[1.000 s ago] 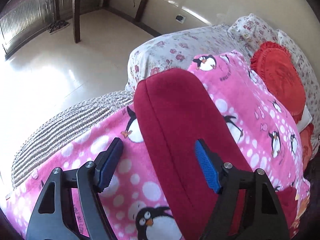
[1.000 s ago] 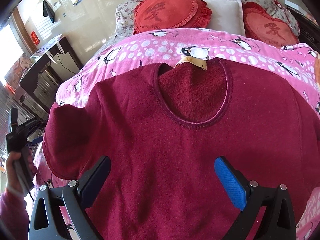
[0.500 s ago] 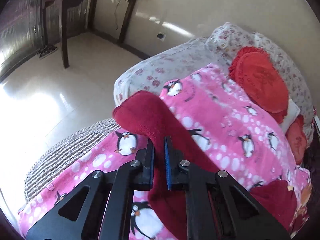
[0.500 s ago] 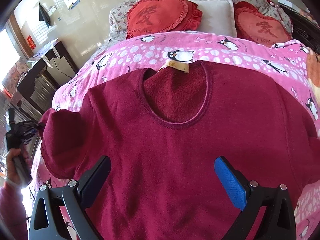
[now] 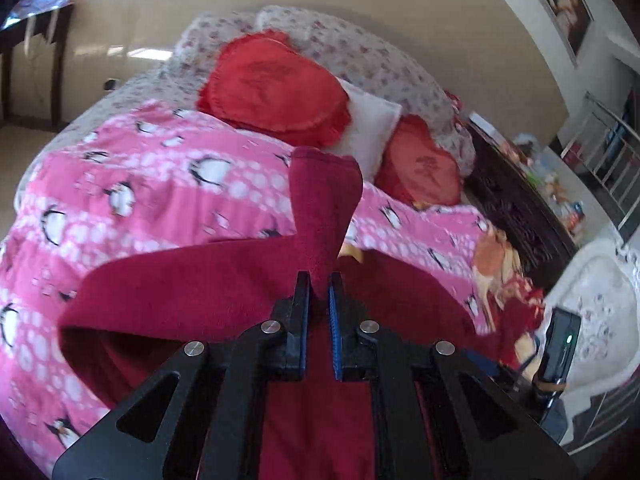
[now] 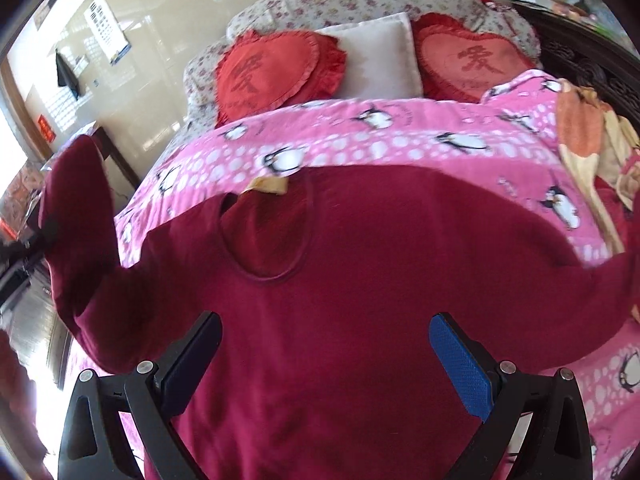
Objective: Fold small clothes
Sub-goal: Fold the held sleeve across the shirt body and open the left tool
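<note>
A dark red fleece sweater [image 6: 360, 280] lies front up on a pink penguin blanket [image 6: 360, 136], collar toward the pillows, with a tan label [image 6: 268, 185] at the neck. My left gripper [image 5: 319, 284] is shut on the sweater's left sleeve [image 5: 324, 208] and holds the cuff lifted above the body. In the right wrist view that raised sleeve [image 6: 76, 208] stands up at the left. My right gripper [image 6: 324, 344] is open and empty, hovering over the sweater's lower chest.
Two red heart cushions [image 6: 276, 72] [image 6: 472, 64] and a white pillow [image 6: 376, 56] lie at the head of the bed. An orange and cream garment [image 6: 588, 140] lies at the blanket's right edge. A dark carved headboard side [image 5: 516, 208] runs along the right.
My left gripper shut on the sleeve, then lifted it and swung it inward over the sweater's body. My right gripper stayed open above the chest.
</note>
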A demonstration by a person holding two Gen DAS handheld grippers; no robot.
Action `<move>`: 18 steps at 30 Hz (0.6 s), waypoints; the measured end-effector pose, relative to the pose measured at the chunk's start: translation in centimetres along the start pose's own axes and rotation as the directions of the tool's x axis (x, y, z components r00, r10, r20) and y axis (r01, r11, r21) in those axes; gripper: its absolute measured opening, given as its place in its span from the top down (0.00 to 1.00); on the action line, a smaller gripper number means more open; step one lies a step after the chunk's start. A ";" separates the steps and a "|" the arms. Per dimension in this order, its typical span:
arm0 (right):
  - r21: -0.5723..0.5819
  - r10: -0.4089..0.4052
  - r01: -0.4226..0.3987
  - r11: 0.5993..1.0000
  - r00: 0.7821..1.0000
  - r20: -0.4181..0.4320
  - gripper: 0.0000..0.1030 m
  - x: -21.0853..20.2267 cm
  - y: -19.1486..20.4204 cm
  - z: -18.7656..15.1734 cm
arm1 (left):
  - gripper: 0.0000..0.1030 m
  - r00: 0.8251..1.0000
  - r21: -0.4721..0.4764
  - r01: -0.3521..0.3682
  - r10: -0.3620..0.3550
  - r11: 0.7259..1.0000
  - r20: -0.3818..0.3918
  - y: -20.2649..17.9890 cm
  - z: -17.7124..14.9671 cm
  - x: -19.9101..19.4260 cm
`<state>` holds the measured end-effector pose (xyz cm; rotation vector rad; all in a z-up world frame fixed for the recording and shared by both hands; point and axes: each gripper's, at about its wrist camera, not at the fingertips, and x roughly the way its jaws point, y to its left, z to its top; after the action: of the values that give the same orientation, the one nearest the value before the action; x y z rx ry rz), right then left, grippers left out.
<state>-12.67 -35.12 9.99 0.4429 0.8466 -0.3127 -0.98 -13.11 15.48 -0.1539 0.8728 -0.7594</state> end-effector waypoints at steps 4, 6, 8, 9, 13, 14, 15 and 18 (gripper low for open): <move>0.065 -0.042 0.042 0.997 0.999 0.007 0.00 -0.8 -3.9 0.2 | 0.93 0.987 0.063 0.049 -0.039 0.997 -0.155 -4.9 -5.2 6.4; 0.103 -0.063 0.063 0.993 0.998 0.002 0.00 -1.1 -5.8 0.1 | 0.92 0.976 0.090 0.043 -0.023 0.995 -0.216 -5.9 -7.5 8.2; 0.123 -0.071 0.071 0.990 0.997 -0.003 0.00 -1.4 -7.0 0.2 | 0.91 0.959 0.147 0.048 -0.004 0.988 -0.284 -7.0 -9.2 9.0; 0.126 -0.071 0.071 0.989 0.997 -0.003 0.00 -1.4 -7.3 0.2 | 0.88 0.953 0.169 0.053 0.000 0.984 -0.302 -7.0 -9.4 9.0; 0.110 -0.010 0.010 0.994 1.000 0.002 0.00 -1.5 -7.4 0.3 | 0.51 0.958 0.223 0.115 -0.049 0.968 -0.282 -7.3 -9.9 4.7; 0.102 0.017 -0.018 0.995 1.000 0.002 0.00 -1.3 -7.0 0.4 | 0.37 0.968 0.237 0.107 -0.046 0.966 -0.248 -6.9 -9.8 3.1; 0.093 0.036 -0.036 0.995 0.999 0.001 0.00 -1.0 -6.5 0.4 | 0.33 0.976 0.248 0.088 -0.034 0.965 -0.215 -6.4 -9.6 1.9; 0.038 0.072 -0.071 0.997 0.997 -0.014 0.00 0.3 -4.6 0.5 | 0.31 0.991 0.250 0.006 0.028 0.968 -0.132 -3.9 -9.1 -1.2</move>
<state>-14.16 -39.35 8.90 0.5097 0.8387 -0.2597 -10.26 -13.60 11.99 0.1279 0.8961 -0.8700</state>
